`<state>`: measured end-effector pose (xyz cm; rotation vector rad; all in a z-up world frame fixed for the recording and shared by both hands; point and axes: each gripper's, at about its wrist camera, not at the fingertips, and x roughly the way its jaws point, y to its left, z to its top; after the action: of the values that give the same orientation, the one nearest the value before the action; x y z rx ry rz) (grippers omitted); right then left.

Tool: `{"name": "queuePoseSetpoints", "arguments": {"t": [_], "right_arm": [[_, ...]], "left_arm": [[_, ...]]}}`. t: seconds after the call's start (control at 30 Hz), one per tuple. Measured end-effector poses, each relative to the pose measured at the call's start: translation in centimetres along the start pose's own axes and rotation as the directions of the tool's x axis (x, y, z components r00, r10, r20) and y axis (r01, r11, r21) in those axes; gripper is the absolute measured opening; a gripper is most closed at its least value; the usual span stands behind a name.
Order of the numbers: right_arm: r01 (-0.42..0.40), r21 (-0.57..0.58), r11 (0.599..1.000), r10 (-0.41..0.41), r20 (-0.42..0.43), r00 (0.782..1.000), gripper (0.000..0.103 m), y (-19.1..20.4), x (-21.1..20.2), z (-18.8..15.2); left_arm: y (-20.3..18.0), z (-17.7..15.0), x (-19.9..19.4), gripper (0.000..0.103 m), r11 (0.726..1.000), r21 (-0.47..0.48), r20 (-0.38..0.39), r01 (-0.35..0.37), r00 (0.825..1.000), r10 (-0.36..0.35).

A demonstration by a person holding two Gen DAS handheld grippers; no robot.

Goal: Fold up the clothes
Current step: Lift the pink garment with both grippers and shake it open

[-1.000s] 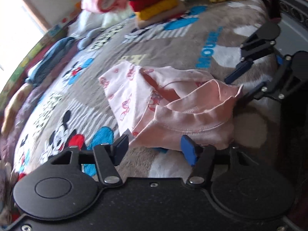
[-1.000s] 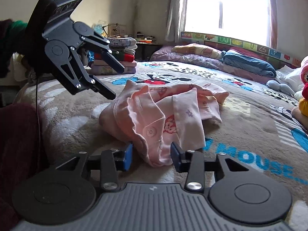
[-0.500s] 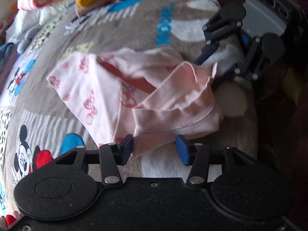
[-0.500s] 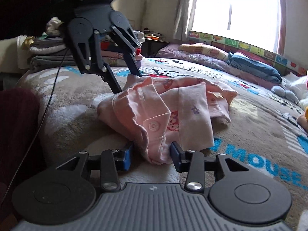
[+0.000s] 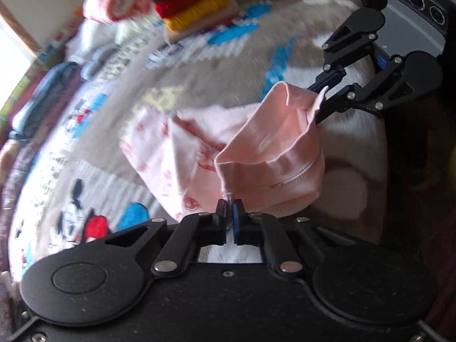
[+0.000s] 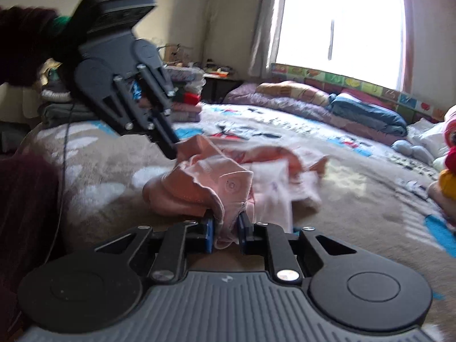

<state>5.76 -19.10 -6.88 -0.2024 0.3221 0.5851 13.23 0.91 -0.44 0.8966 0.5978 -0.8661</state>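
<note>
A cartoon-print blanket (image 5: 119, 131) spreads beyond both grippers. On it, just ahead of them, lies the crumpled pink garment (image 5: 256, 154), lifted at its near edges. The left gripper (image 5: 228, 208), jaws just closed, pinches a thin hem. The right gripper (image 6: 225, 225), jaws just narrowed, clamps a thicker bunched fold. A stack of folded clothes (image 5: 191, 5) sits well beyond.

folded stack (image 5: 193, 8) blurred, blanket print smeared

Cream walls (image 6: 233, 22), bright curtained window (image 6: 339, 20), cartoon-print blanket (image 6: 356, 188) across bed, small cluttered side table (image 6: 218, 78) in corner
</note>
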Motion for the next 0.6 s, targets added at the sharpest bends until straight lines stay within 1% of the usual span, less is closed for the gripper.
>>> {"name": "queuePoseSetpoints", "arguments": {"t": [0.13,0.23,0.33,0.43,0.6], "right_arm": [[0.036,-0.028,0.999,-0.035,0.033,0.999,0.018,-1.3,-2.1,2.1],[0.036,-0.064,0.997,-0.033,0.047,0.998,0.017,-2.6,-3.5,4.3],[0.002,-0.091,0.996,0.002,0.046,0.999,0.017,-4.5,-4.4,7.2],[-0.042,-0.132,0.990,0.047,0.031,0.998,0.016,-6.5,-5.1,10.7],[-0.087,-0.236,0.968,0.084,-0.025,0.996,0.016,-9.0,-5.8,17.1]], "left_arm": [[-0.3,1.7,-2.6,0.002,0.997,-0.017,0.046,-0.080,0.996,0.081],[0.4,3.3,-4.2,0.002,0.989,-0.032,0.079,-0.144,0.986,0.146],[1.4,5.0,-5.8,0.002,0.977,-0.056,0.117,-0.204,0.971,0.210],[2.6,6.4,-7.2,0.002,0.961,-0.094,0.144,-0.261,0.951,0.273],[5.1,8.2,-9.5,0.002,0.939,-0.178,0.186,-0.294,0.927,0.326]]}}
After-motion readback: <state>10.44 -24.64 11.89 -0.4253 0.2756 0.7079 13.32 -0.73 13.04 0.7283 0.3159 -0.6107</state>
